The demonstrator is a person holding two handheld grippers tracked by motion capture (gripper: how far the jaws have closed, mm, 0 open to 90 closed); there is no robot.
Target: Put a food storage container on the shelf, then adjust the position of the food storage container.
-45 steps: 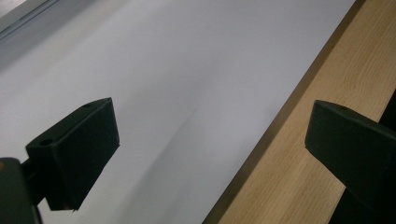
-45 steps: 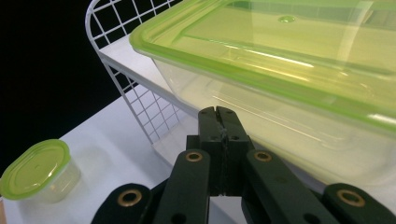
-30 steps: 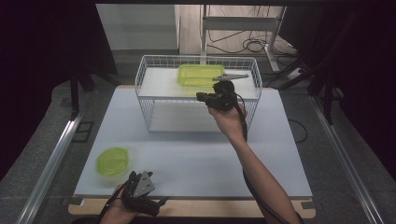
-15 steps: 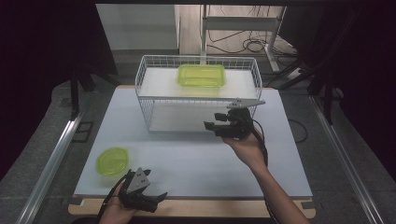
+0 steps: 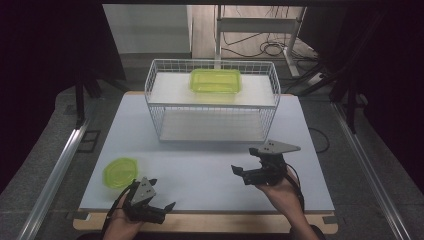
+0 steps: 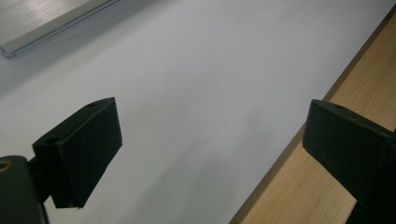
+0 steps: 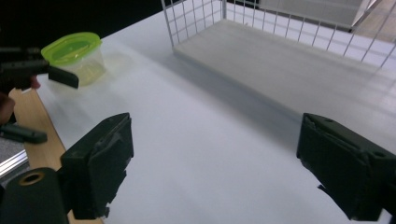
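With one tub point(image 5: 215, 80) on the rack point(image 5: 212, 106), right gripper point(image 5: 250, 176) jaws just opened wide, empty; left gripper point(image 5: 159, 210) wide, empty. Next: grab round tub point(image 5: 120, 172).

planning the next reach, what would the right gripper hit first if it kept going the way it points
Probably nothing soon: the right gripper, jaws open and empty, points left across bare table. Farther along that line sit the round green container and left gripper; depth is unclear.

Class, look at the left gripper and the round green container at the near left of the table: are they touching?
Apart. In the high view, bare white table separates the left gripper from the round green container; in the left gripper view its open jaws frame nothing but table.
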